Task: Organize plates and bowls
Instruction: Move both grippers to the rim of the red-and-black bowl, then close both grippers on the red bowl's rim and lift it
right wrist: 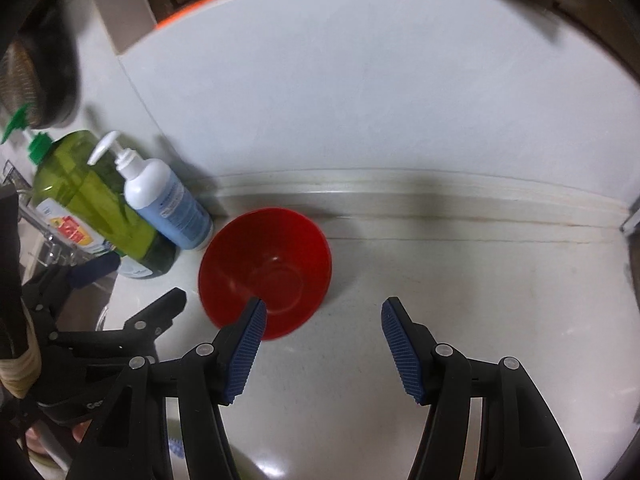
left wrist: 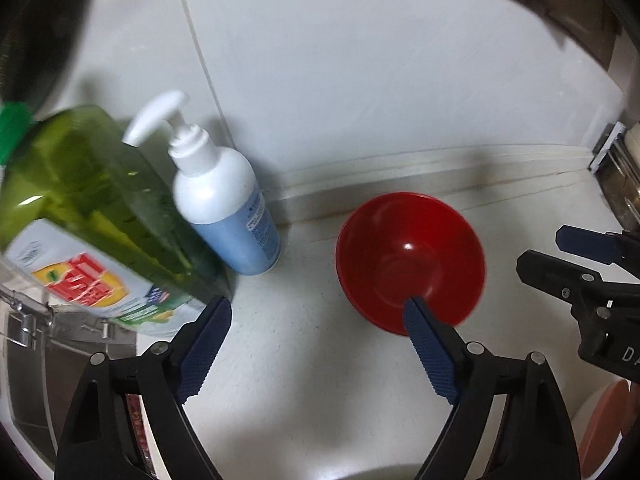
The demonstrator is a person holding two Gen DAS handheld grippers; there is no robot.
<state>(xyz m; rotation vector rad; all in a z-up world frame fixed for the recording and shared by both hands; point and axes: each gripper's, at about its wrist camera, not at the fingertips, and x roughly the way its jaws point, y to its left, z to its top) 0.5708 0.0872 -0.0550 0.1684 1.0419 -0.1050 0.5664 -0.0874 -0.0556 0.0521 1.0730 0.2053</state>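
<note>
A red bowl (left wrist: pixel 410 256) sits upright and empty on the white counter near the back wall, also seen in the right wrist view as the red bowl (right wrist: pixel 266 268). My left gripper (left wrist: pixel 316 316) is open just in front of it; its right finger overlaps the bowl's near rim in the image. My right gripper (right wrist: pixel 324 316) is open too, its left finger overlapping the bowl's front edge. Nothing is held by either. The right gripper's fingers (left wrist: pixel 576 276) show at the right edge of the left wrist view.
A green dish soap bottle (left wrist: pixel 96 216) and a white-and-blue pump bottle (left wrist: pixel 228 200) stand left of the bowl by the wall corner. A metal rack (left wrist: pixel 28 320) and sink lie at the far left. A metal fixture (left wrist: pixel 616 168) is at the far right.
</note>
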